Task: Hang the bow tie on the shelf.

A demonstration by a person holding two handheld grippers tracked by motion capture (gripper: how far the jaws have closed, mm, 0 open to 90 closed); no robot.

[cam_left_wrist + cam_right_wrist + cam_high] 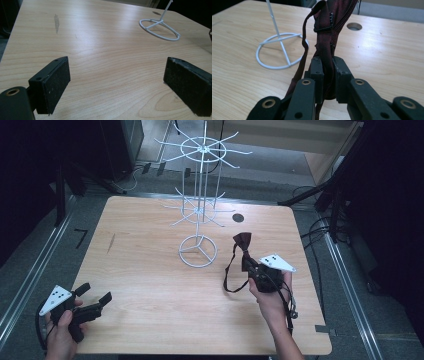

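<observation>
Two grippers: right gripper [254, 270] clenched on a dark red bow tie [244, 243], just right of the white wire rack [199, 251] and nearer it; left gripper [95, 296] released, near-left.

Table [150, 285]: pale wood grain, smooth, slight sheen.
Rack [198, 251]: thin white-coated wire, glossy.
Bow tie [327, 42]: dark maroon cloth, faint satin shine, black clasp.
Left gripper [116, 85]: matt black pads [56, 86], scuffed.
Right gripper [328, 75]: matt black plastic, brass-coloured rivets.
</observation>
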